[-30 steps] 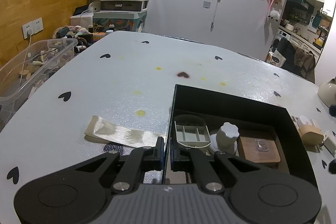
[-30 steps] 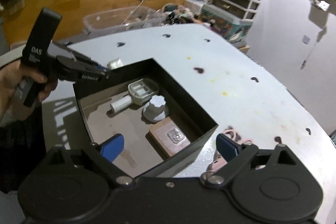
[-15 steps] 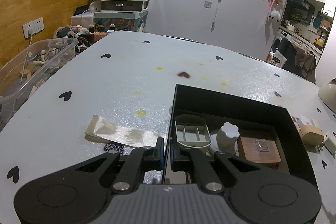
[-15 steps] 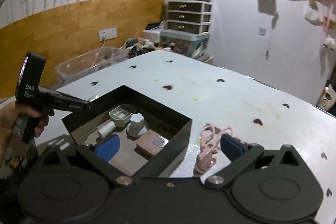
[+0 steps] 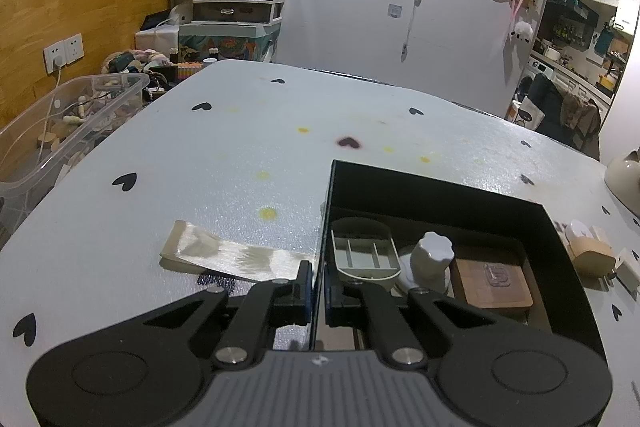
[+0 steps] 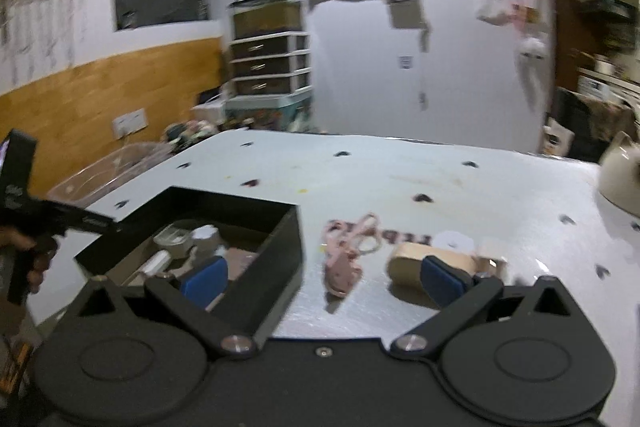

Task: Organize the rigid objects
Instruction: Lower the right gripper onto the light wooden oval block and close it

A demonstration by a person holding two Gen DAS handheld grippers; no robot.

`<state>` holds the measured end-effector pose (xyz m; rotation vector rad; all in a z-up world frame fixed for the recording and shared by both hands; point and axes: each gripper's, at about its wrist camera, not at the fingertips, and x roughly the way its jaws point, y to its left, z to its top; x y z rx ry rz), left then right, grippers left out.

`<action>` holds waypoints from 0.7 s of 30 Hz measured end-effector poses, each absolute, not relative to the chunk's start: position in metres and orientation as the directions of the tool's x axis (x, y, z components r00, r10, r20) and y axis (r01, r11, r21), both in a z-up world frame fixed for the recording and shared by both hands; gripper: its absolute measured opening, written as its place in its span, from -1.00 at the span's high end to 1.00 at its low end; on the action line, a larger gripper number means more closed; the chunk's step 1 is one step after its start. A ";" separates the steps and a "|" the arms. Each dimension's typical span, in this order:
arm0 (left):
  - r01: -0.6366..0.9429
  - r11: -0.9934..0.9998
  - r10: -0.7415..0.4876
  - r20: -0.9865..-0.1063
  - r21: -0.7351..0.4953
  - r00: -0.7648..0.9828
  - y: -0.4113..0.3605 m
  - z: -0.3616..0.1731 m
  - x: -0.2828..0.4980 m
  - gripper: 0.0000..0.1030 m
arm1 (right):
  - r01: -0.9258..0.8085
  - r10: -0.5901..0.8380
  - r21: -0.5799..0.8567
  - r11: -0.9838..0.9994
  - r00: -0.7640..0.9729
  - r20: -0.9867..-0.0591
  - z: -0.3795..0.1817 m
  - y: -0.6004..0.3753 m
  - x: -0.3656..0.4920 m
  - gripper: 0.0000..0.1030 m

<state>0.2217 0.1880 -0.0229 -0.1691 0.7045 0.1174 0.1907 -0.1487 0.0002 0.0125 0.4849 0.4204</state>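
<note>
1. Since a second ago your right gripper has swung away from above the black box. It now faces the open tabletop to the right of the box, and its view is blurred.
2. Your left gripper has not moved. Its jaws are together, clamped on the near left wall of the black box, one finger inside and one outside.
3. On the tabletop, a pale ribbon strip lies just left of the box, touching the outer finger.
4. Inside the box you can see a brown wooden block, a grey divided tray and a white knob-topped piece, all close together.
5. Your right gripper's jaws stand wide apart with nothing between the pads. The left pad sits over the box's corner, the right pad in front of a tan wooden piece.
6. A pink looped item lies on the tabletop between the box and the tan piece, in line with the gap between the jaws.
7. Your hand on the left gripper's handle shows at the far left edge.
</note>
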 end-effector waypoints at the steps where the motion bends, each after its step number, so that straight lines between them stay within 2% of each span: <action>1: -0.164 0.980 0.050 -0.653 -0.115 0.756 0.188 -0.023 0.222 0.90 | -0.367 0.379 0.117 0.923 0.812 -0.444 -0.003 -0.151 0.189 -1.00; 8: -0.163 0.980 0.050 -0.652 -0.114 0.756 0.188 -0.023 0.222 0.90 | -0.197 0.251 0.171 0.965 0.877 -0.409 -0.028 -0.174 0.188 -1.00; 14: -0.161 0.979 0.044 -0.648 -0.123 0.760 0.188 -0.022 0.221 0.90 | -0.106 0.165 0.156 0.982 0.882 -0.441 -0.043 -0.182 0.207 -1.00; 21: -0.152 0.981 0.037 -0.645 -0.124 0.764 0.190 -0.022 0.221 0.91 | -0.071 0.172 0.222 0.973 0.861 -0.479 -0.049 -0.188 0.249 -1.00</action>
